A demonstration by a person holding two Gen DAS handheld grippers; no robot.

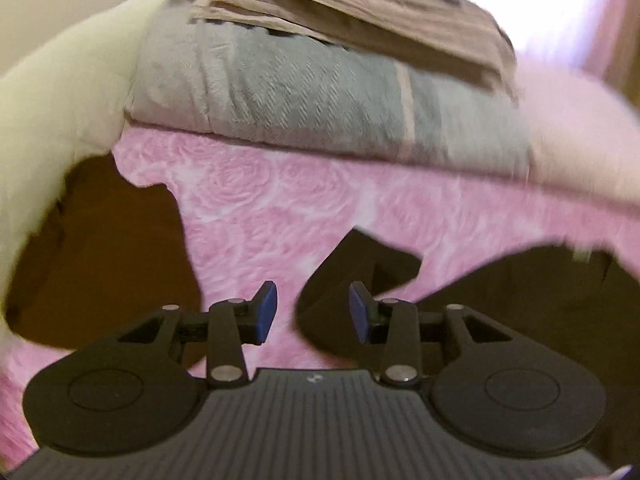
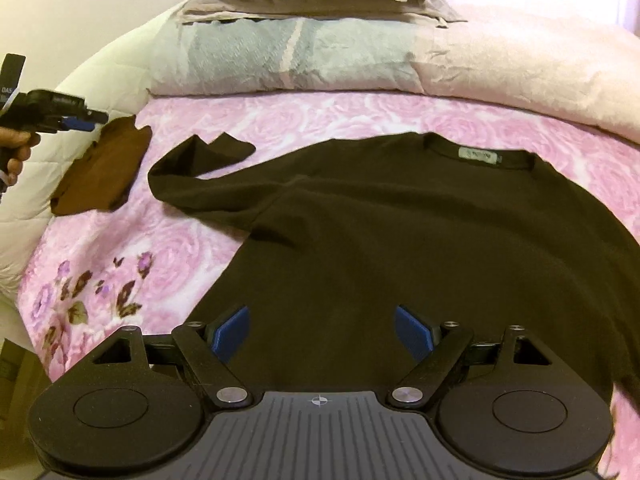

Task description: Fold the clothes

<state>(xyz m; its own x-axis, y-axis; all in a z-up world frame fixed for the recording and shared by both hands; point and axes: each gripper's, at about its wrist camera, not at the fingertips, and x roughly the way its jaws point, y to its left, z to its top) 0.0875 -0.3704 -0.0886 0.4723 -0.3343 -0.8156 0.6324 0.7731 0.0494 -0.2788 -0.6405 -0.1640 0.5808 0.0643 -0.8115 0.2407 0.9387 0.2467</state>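
Lying flat on pink bedspread [image 2: 320,120], dark shirt [image 2: 400,240], brown garment [image 2: 104,168] beside

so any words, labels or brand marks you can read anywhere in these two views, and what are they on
"DAS": partial white letters on the black strip above the left gripper; the rest is cut off.
Pale neck label inside the collar of the dark long-sleeved shirt: printed, but too small and blurred to read.
Left wrist view: no text.

Bed [image 2: 340,120], pink rose-print cover. Lying on it: black shirt [image 2: 400,240] spread flat; brown garment [image 2: 104,168] at left; folded blankets [image 2: 280,52] stacked behind.
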